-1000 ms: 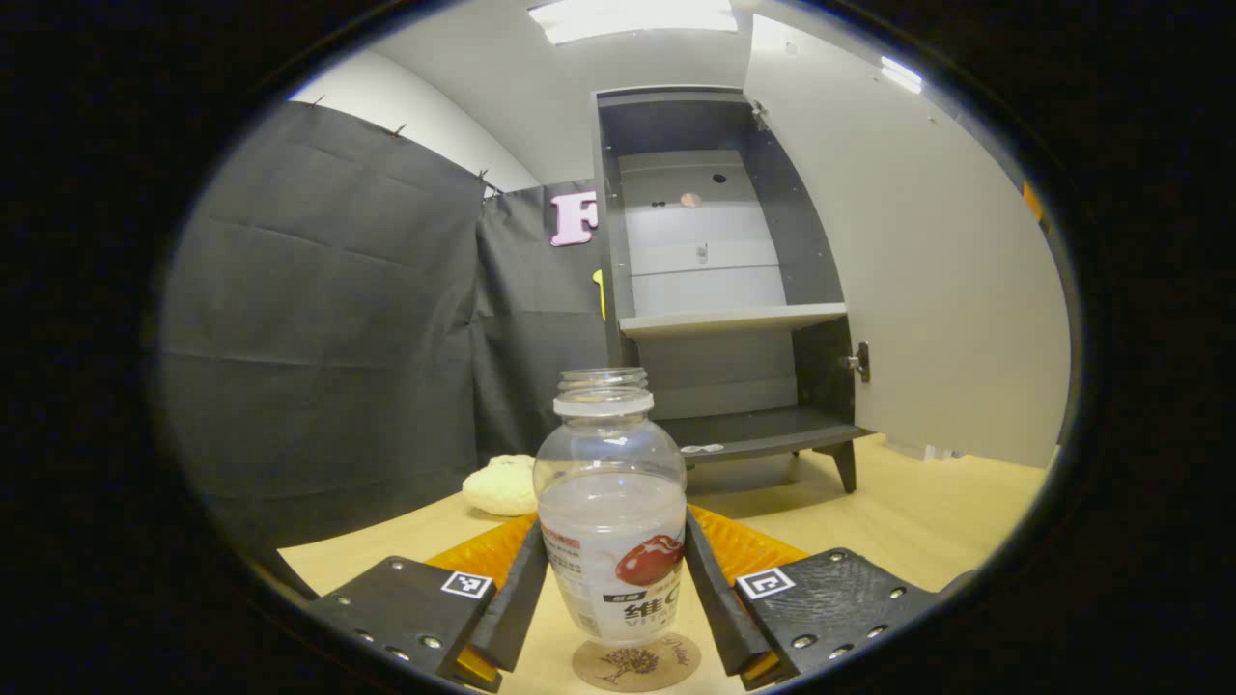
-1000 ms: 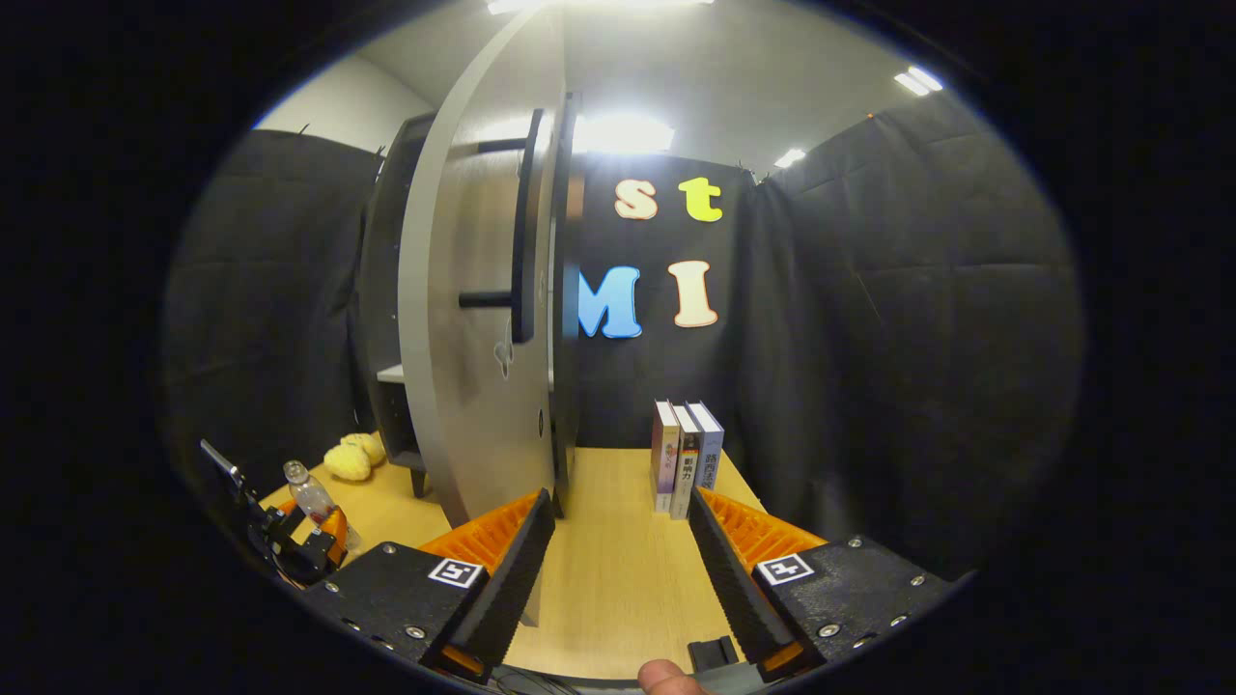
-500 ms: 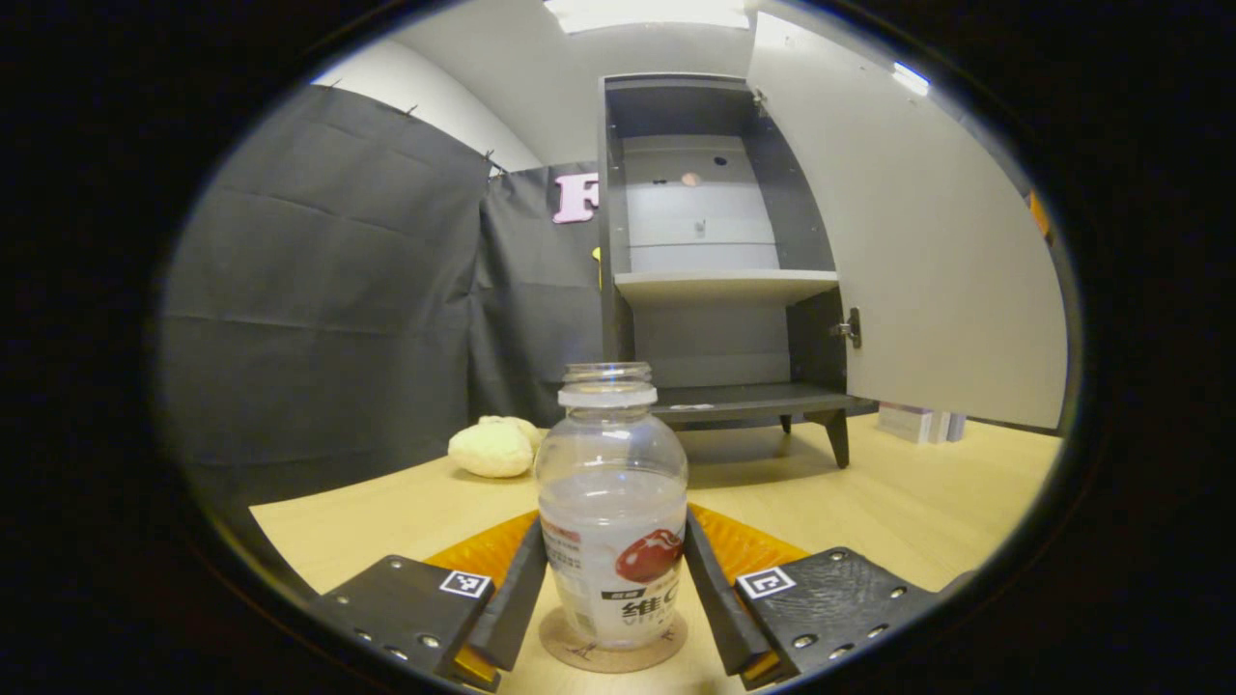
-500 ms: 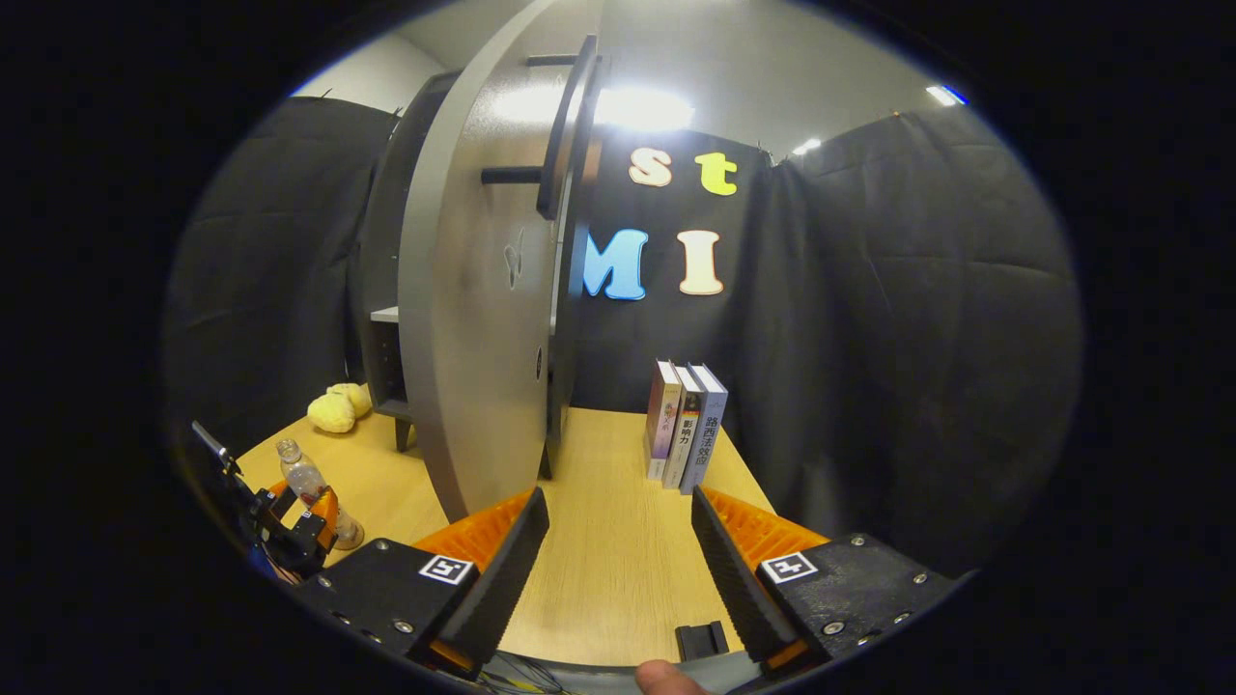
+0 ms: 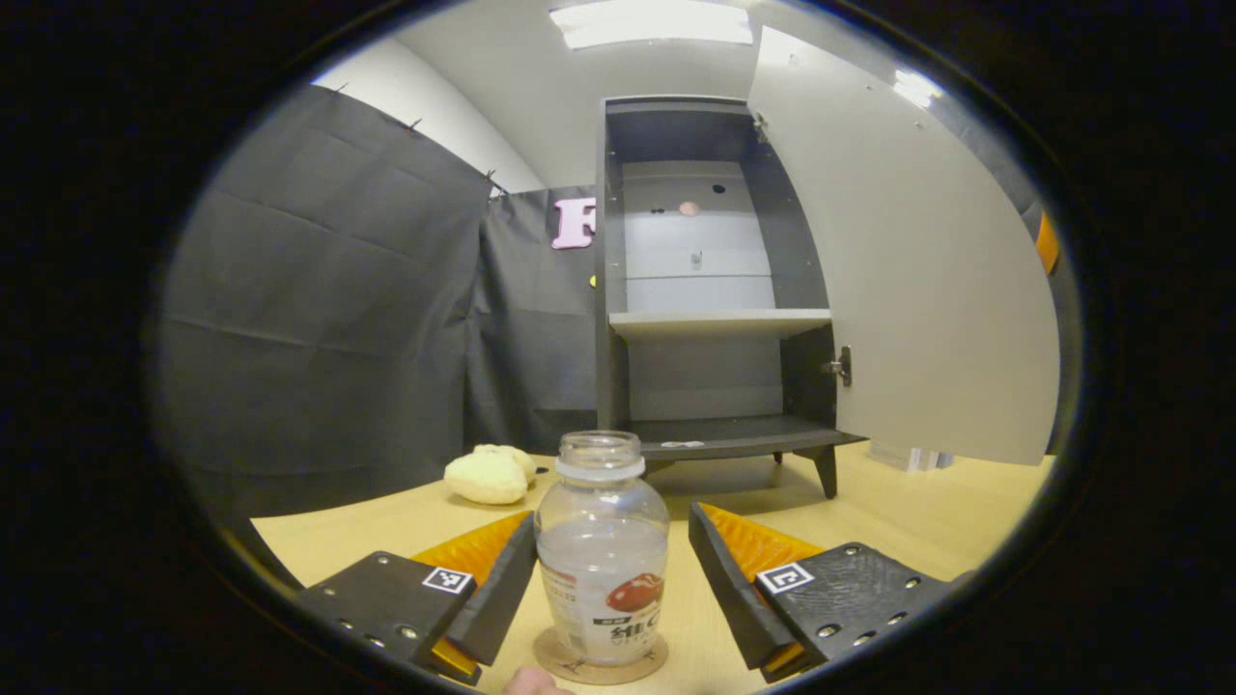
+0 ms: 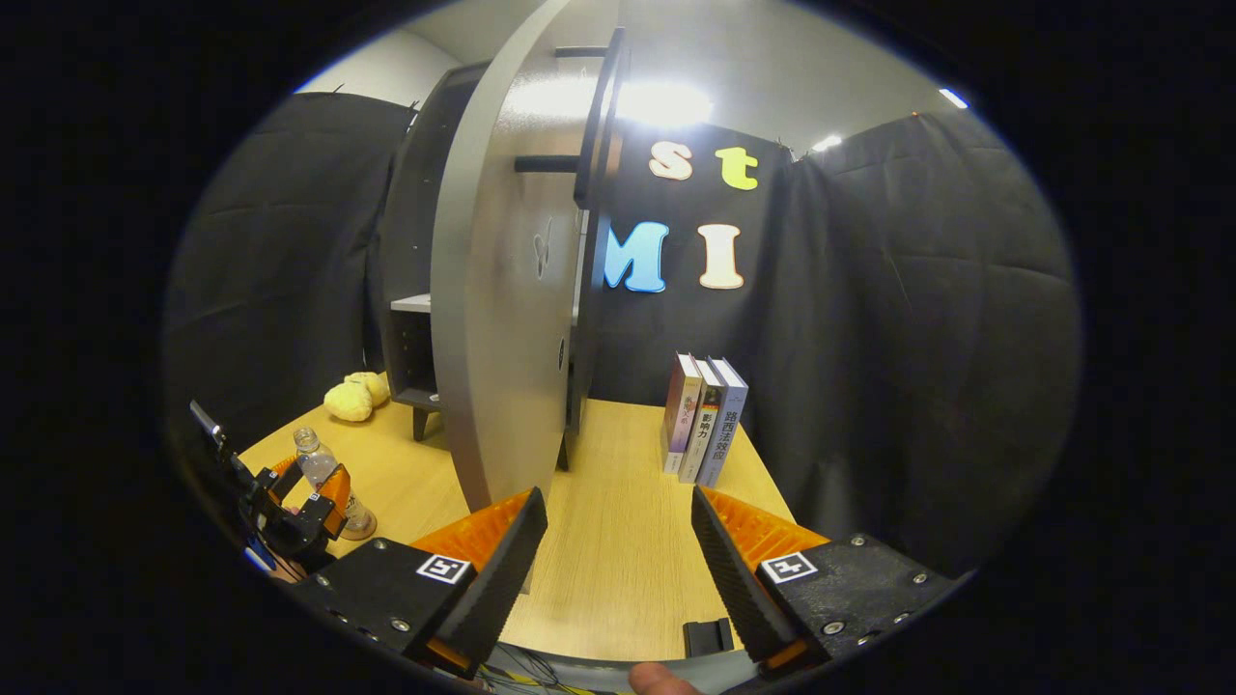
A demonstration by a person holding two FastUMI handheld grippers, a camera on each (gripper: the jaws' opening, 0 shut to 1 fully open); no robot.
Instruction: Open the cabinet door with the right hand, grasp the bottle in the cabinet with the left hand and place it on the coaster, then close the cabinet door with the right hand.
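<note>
Now the bottle (image 5: 602, 550) hides most of the coaster (image 5: 599, 666); both tools stand released.

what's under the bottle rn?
The bottle stands on the round coaster, which lies on the table. The coaster's middle is covered by the bottle's base.

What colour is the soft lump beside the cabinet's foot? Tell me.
Pale yellow. The soft lump shows best in the left gripper view.
</note>
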